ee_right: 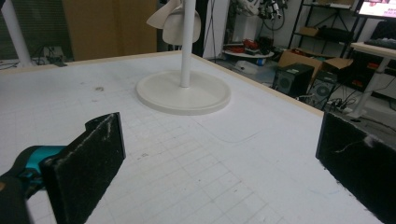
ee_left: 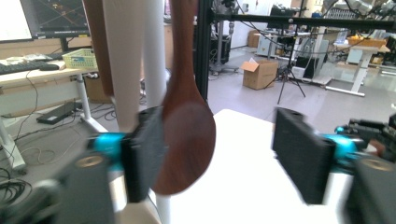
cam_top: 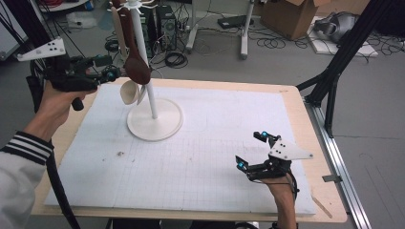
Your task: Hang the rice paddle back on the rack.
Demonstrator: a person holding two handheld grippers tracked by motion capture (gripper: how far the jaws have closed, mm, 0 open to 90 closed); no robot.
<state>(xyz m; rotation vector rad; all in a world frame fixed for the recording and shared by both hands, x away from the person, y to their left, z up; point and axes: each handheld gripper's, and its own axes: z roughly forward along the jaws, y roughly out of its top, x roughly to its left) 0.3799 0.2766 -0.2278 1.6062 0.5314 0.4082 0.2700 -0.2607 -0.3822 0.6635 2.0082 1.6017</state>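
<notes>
Two pale spoons hang behind the brown spoon.

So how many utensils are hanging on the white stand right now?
3 that I can make out: a dark brown wooden spoon nearest the left gripper, a pale wooden utensil behind it, and a cream spoon hanging lowest. More may be hidden above.

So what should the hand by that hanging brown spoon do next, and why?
Probably draw the left gripper straight back from the brown spoon. Its jaws stand open, one pad beside the bowl and a wide gap to the other, and the spoon hangs from the white stand, so backing off slowly should avoid knocking it.
</notes>
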